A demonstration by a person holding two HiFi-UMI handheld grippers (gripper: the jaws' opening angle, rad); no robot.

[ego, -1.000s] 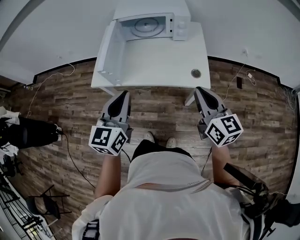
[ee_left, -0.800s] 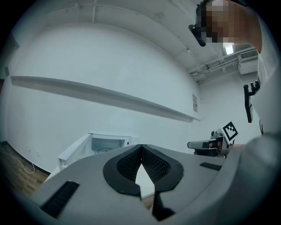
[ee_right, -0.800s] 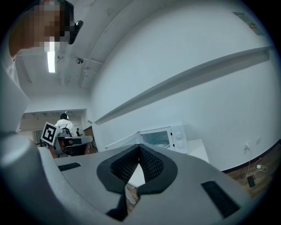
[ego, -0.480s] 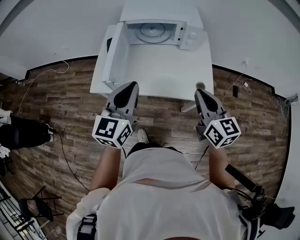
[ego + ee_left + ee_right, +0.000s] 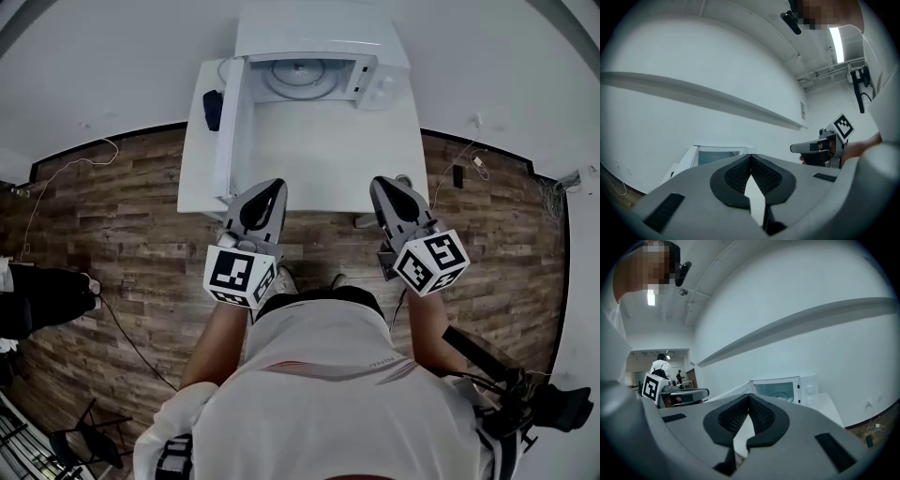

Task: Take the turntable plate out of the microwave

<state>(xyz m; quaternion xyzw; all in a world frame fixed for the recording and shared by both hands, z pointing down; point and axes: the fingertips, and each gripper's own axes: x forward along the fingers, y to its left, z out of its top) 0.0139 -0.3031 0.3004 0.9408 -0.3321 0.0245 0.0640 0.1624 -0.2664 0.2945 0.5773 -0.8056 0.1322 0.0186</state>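
Standing at the near edge of a white table (image 5: 328,155), a person is holding the left gripper (image 5: 272,190) and the right gripper (image 5: 382,187) side by side, both pointing toward the microwave (image 5: 319,28) at the far end. Both claws are sitting closed and empty. The microwave's door (image 5: 234,122) is hanging open to the left, and the turntable plate (image 5: 298,75) is lying inside the cavity.

We note a white counter (image 5: 319,159) standing on a wood-plank floor (image 5: 122,216), its far end against a white wall. A white microwave (image 5: 319,28) sits at that far end, its door (image 5: 231,131) swung open along the counter's left side. A small dark object (image 5: 213,108) lies by the left edge, just outside the door; we cannot identify it. A small dark piece (image 5: 457,175) lies on the floor to the right.
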